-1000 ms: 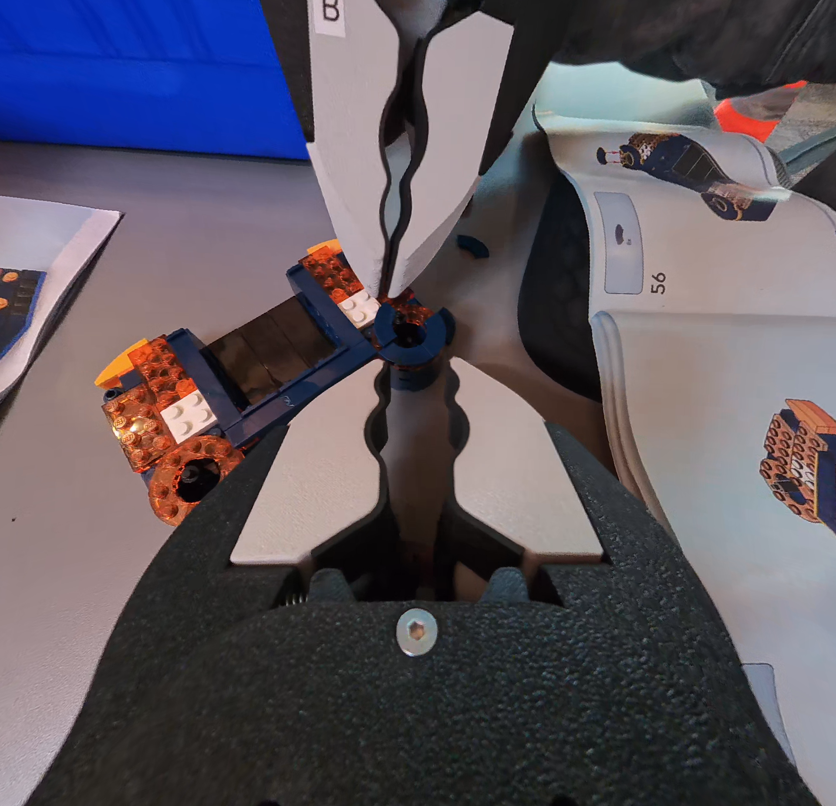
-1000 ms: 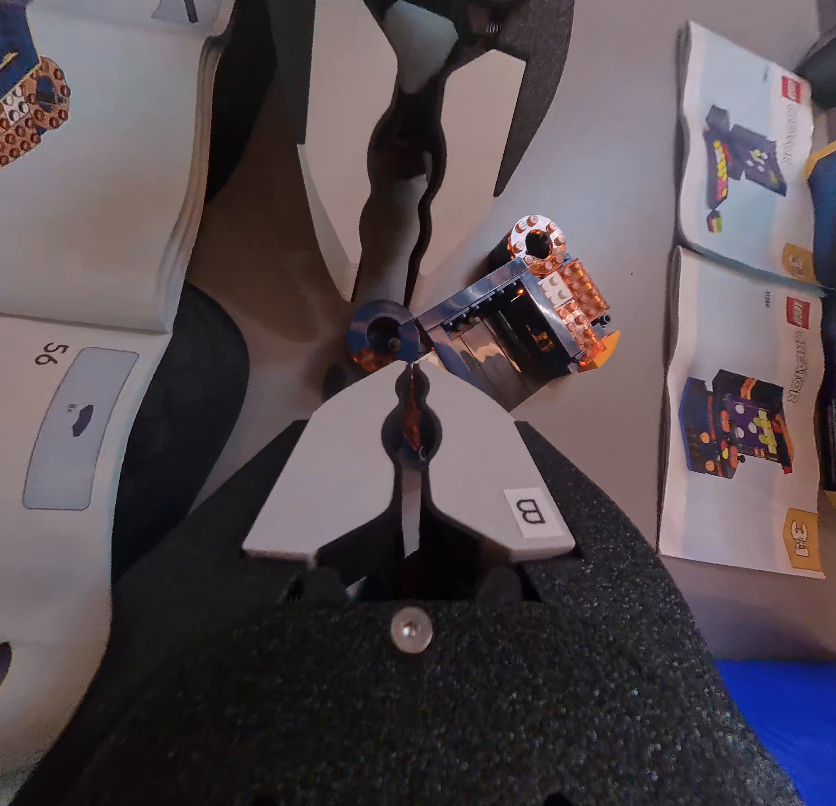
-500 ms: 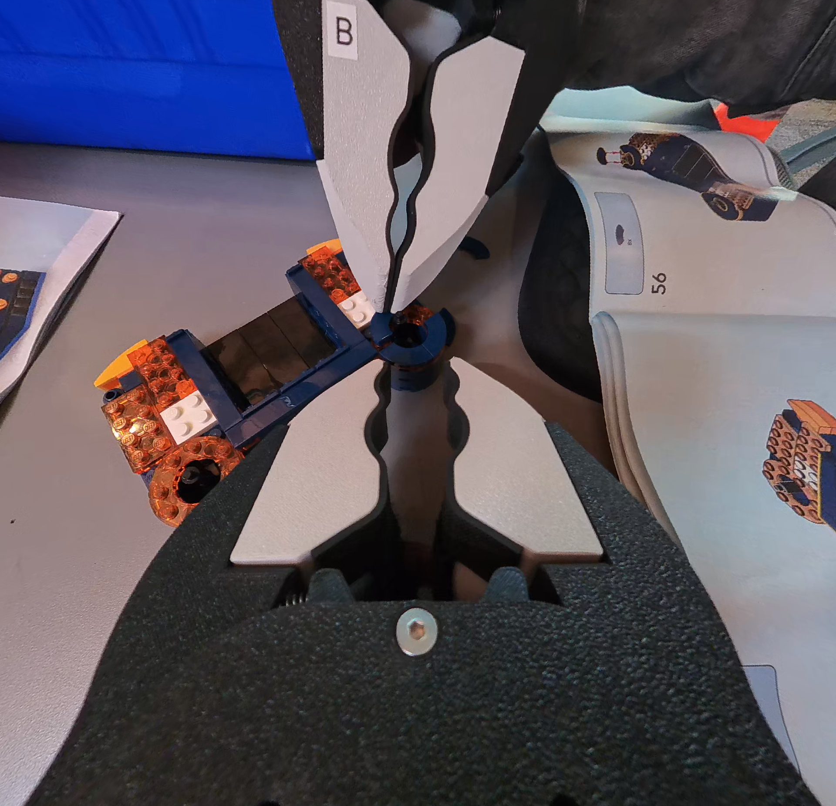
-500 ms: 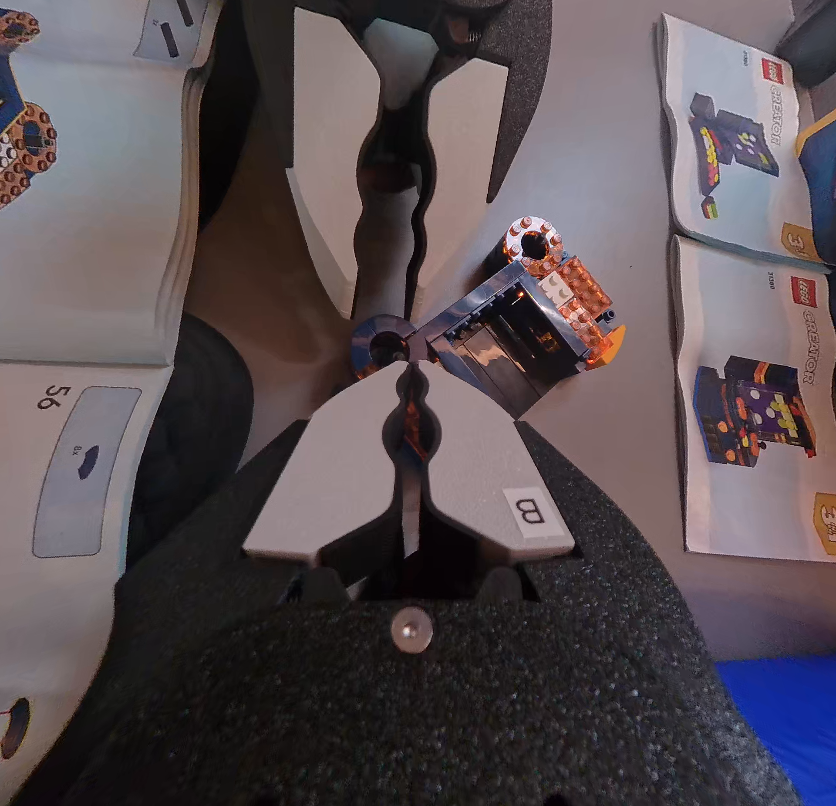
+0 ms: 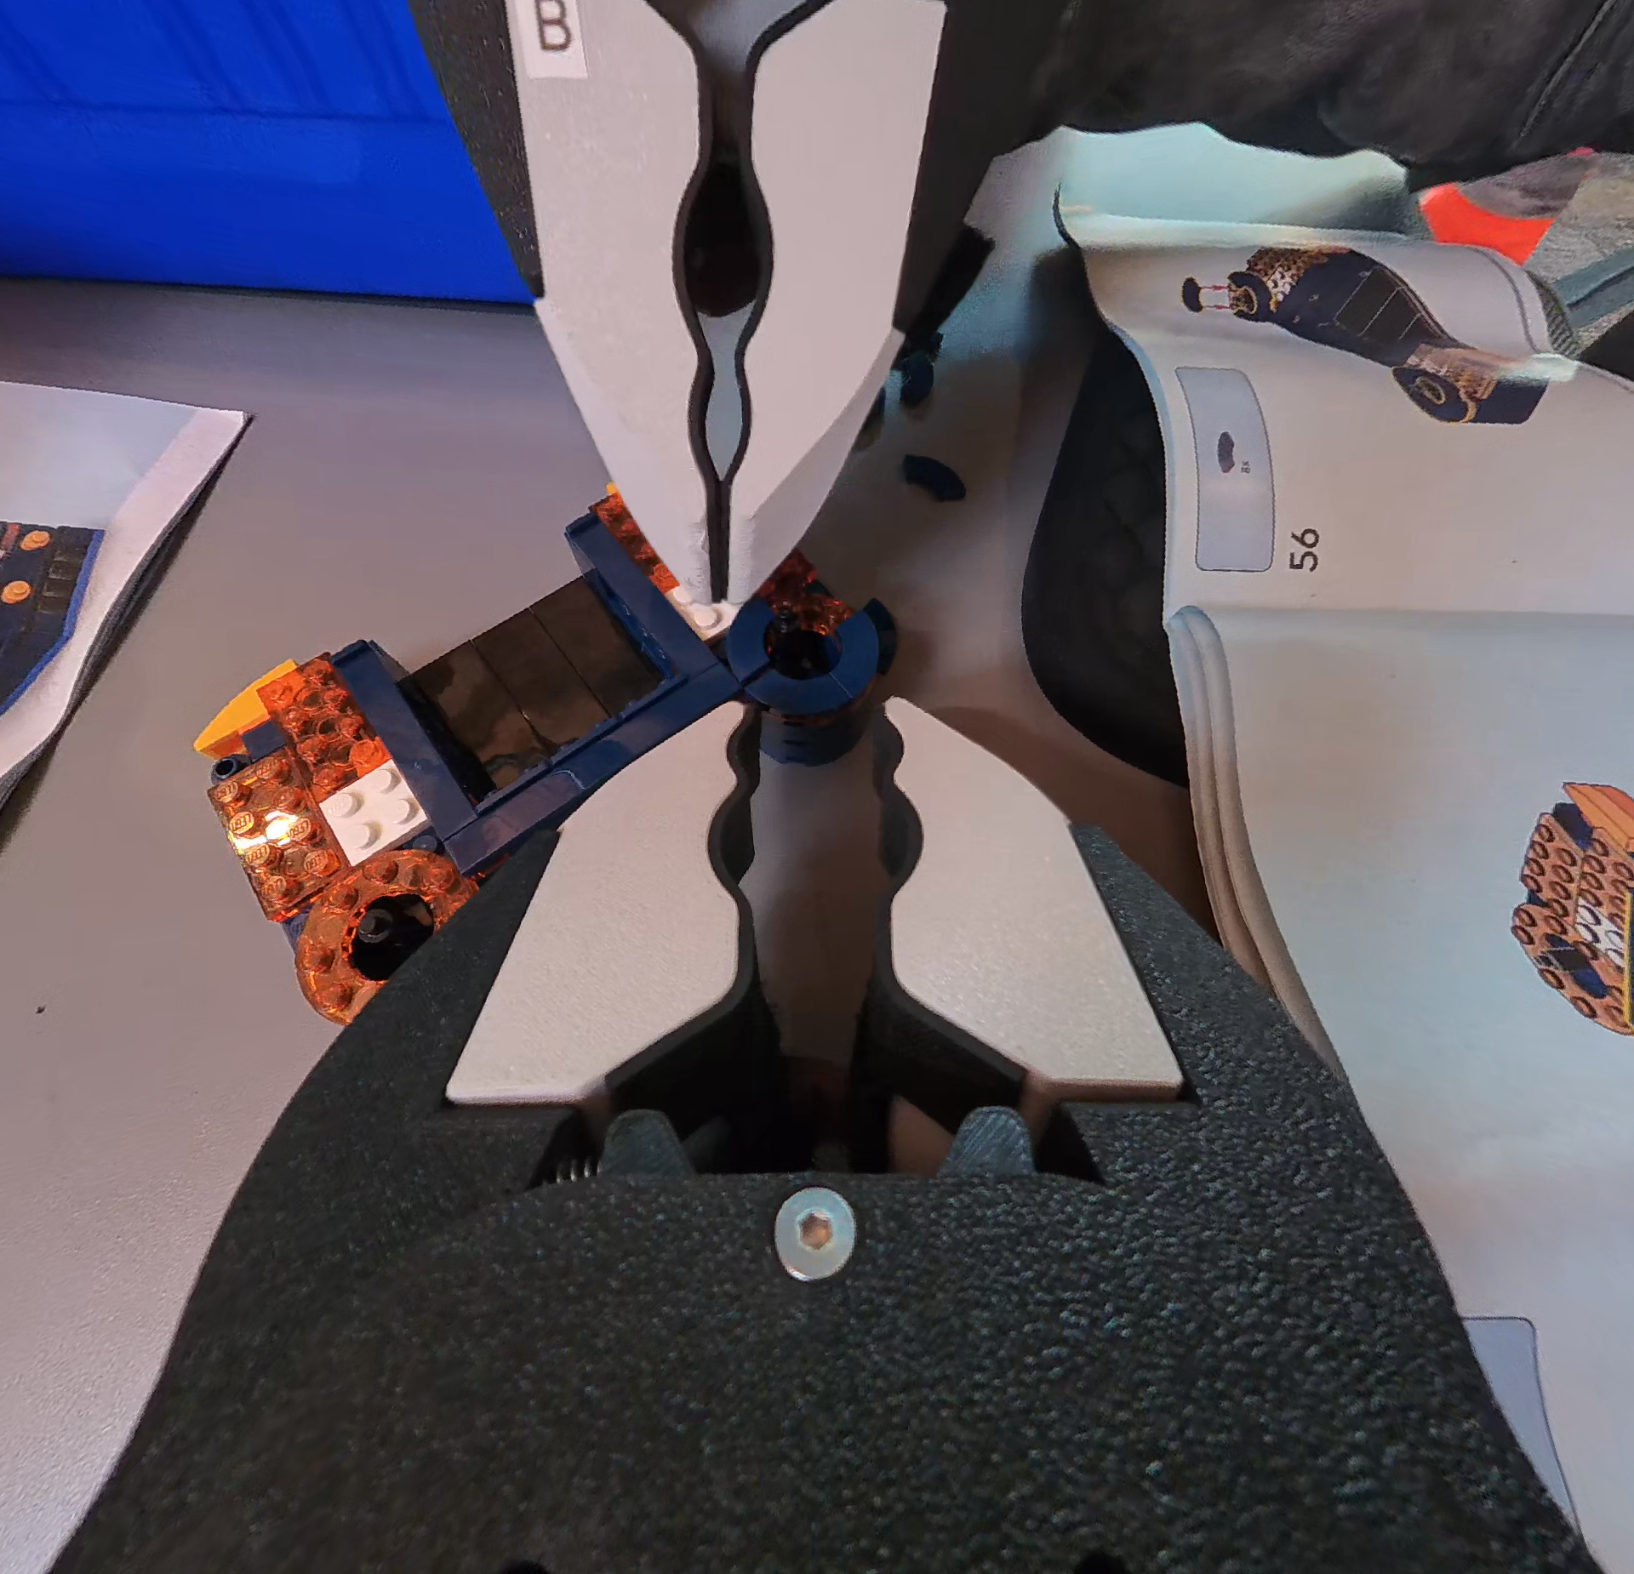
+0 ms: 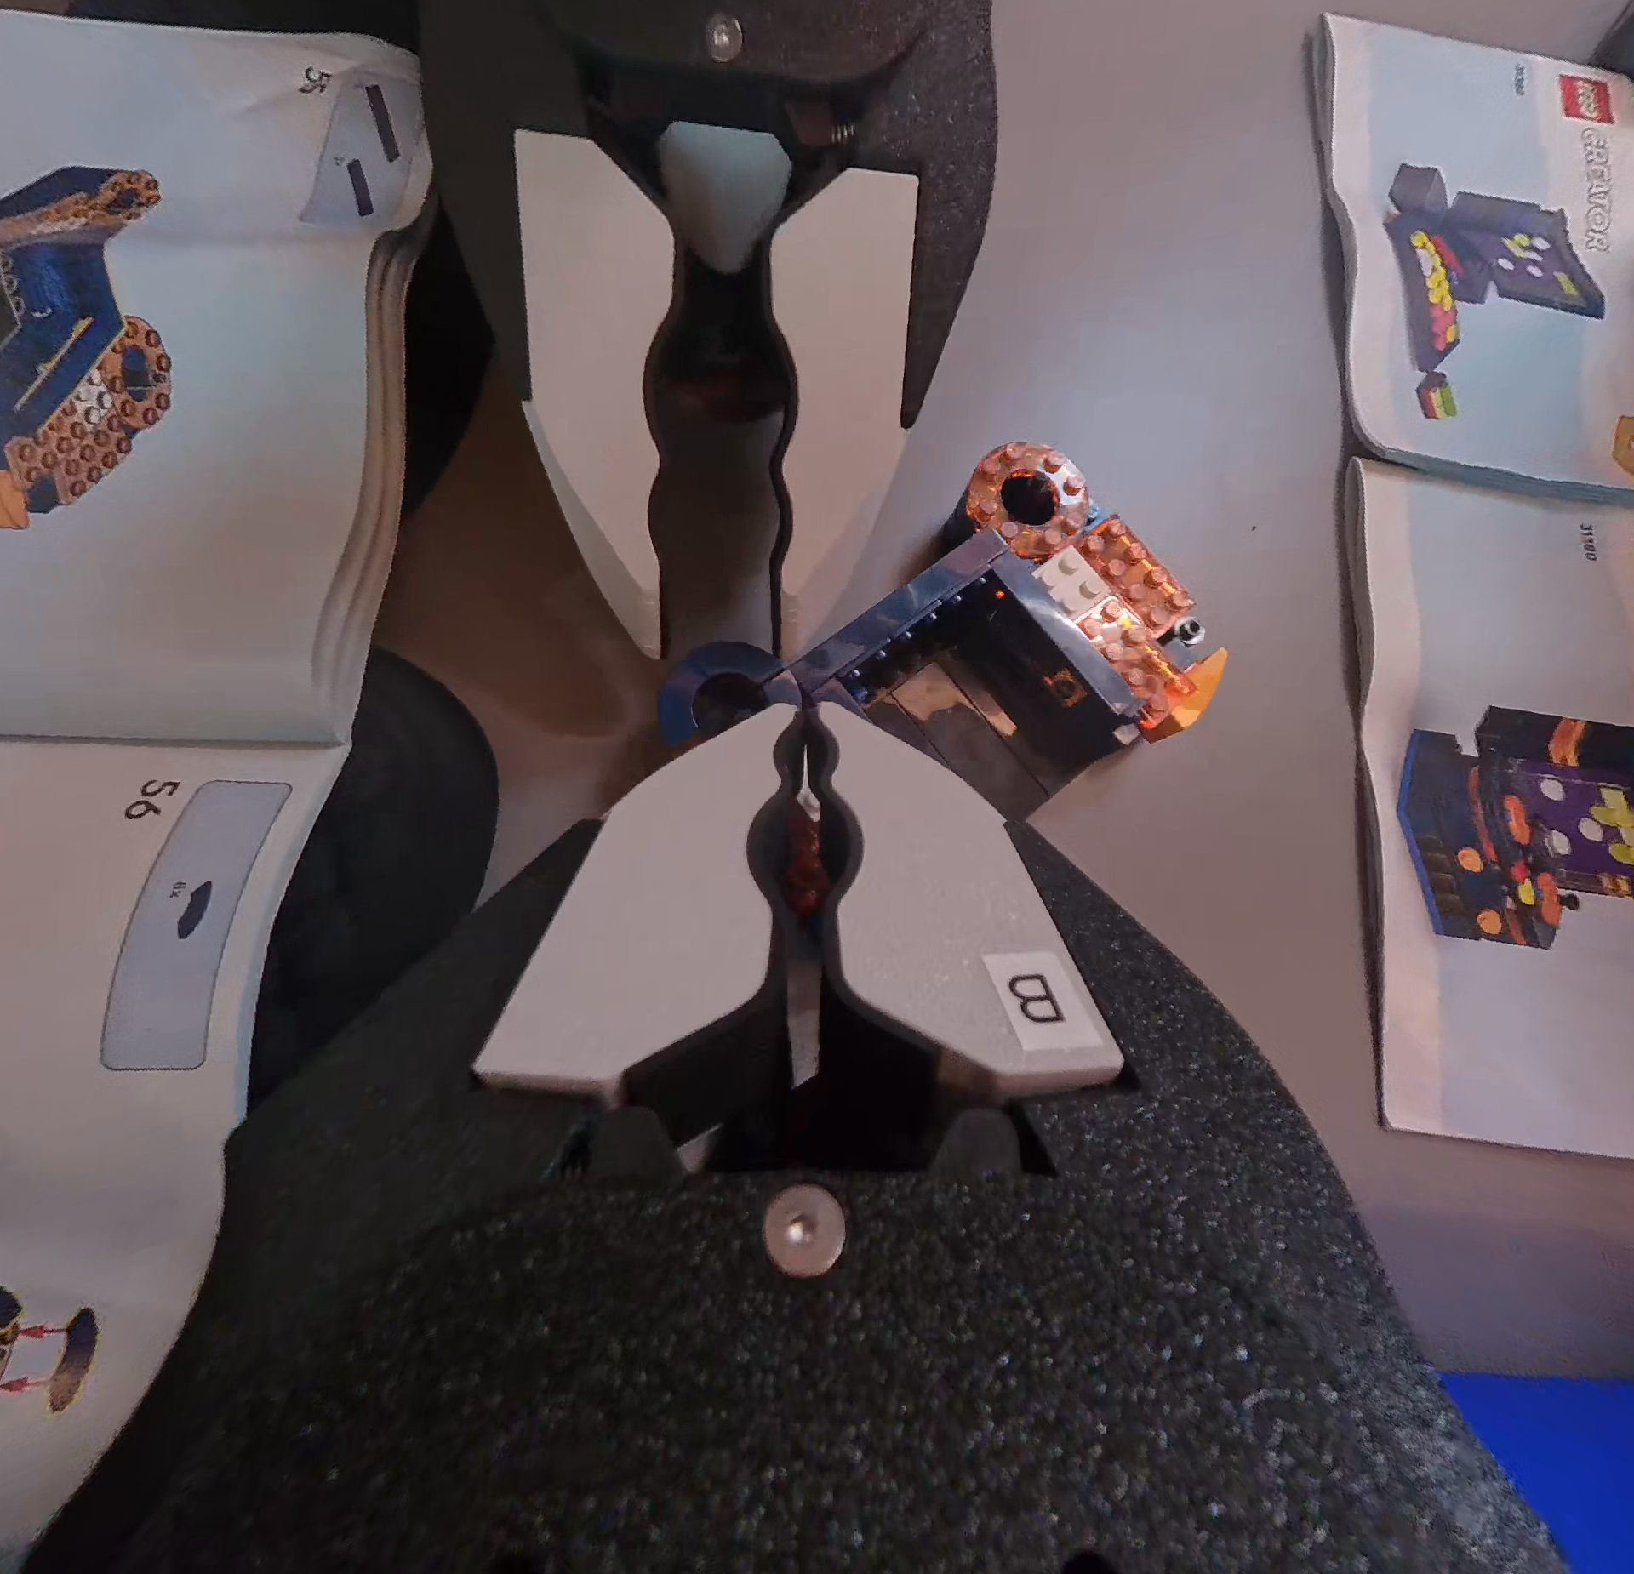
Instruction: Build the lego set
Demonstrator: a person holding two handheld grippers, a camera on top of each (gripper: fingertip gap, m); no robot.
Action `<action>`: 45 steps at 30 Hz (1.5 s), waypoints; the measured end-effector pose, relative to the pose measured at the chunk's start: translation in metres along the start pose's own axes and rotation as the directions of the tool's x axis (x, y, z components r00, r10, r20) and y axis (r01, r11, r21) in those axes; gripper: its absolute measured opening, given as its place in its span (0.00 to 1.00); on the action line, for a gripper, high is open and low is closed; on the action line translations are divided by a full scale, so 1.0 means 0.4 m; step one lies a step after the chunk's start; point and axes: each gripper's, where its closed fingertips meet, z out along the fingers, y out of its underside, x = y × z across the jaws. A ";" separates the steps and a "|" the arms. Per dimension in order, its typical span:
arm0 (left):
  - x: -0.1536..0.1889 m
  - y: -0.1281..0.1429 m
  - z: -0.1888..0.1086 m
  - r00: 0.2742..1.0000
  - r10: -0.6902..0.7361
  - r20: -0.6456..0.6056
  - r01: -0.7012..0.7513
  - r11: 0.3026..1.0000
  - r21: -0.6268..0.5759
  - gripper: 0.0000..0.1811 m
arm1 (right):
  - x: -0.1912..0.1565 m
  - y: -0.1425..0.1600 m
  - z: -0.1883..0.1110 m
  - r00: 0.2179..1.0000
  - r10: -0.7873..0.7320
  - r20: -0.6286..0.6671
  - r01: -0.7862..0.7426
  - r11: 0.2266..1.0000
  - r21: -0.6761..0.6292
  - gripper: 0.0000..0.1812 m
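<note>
Here, lego model [image 5: 495, 736] [image 6: 999, 648]: partly built, lying on the grey table [image 5: 133, 1178]; dark-blue frame, black tiles in the middle, clear orange studded plates and white bricks at both ends, an orange studded ring at one corner.
Dark-blue ring [image 5: 800, 656] [image 6: 721, 692]: capping a short round column at the model's other corner, between the two grippers.
Left gripper [image 5: 813, 723] [image 6: 721, 643]: fingers part-way apart, one on each side of the column below the dark-blue ring, apparently clamped on it.
Right gripper [image 5: 718, 595] [image 6: 805, 711]: fingers together, tips pressed down on the model just beside the dark-blue ring, at a white brick; impossible to tell whether a small piece is pinched between them.
Loose curved piece [image 5: 933, 478]: dark blue, on the table behind the model, apart from it.
Open instruction booklet [image 5: 1370, 692] [image 6: 177, 559]: spread on the far side of the ring from the model.
Closed booklets [image 6: 1468, 250] [image 6: 1503, 824]: two, side by side beyond the model's orange end.
Blue surface [image 5: 221, 117]: behind the table edge.
</note>
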 end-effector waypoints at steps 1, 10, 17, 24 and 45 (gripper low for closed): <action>-0.001 0.001 0.001 1.000 0.002 0.004 -0.002 1.000 -0.004 0.13 | -0.003 -0.001 0.002 1.000 0.002 0.017 -0.002 1.000 -0.006 0.00; -0.003 0.009 0.010 0.999 0.026 0.030 -0.025 0.999 -0.030 0.12 | -0.011 0.007 0.014 1.000 -0.014 0.021 0.016 0.997 -0.081 0.00; -0.003 0.009 0.011 0.999 0.030 0.033 -0.028 0.999 -0.032 0.12 | -0.012 0.008 0.016 0.998 0.009 0.062 0.001 0.987 -0.158 0.00; -0.002 0.017 0.016 0.998 0.048 0.042 -0.046 0.997 -0.055 0.10 | -0.008 -0.020 -0.022 0.962 0.229 0.150 -0.181 0.944 -0.277 0.00; -0.003 0.024 0.021 0.993 0.088 0.073 -0.082 0.994 -0.075 0.09 | -0.029 0.006 -0.002 0.371 0.924 -0.094 -0.865 0.307 -0.396 0.00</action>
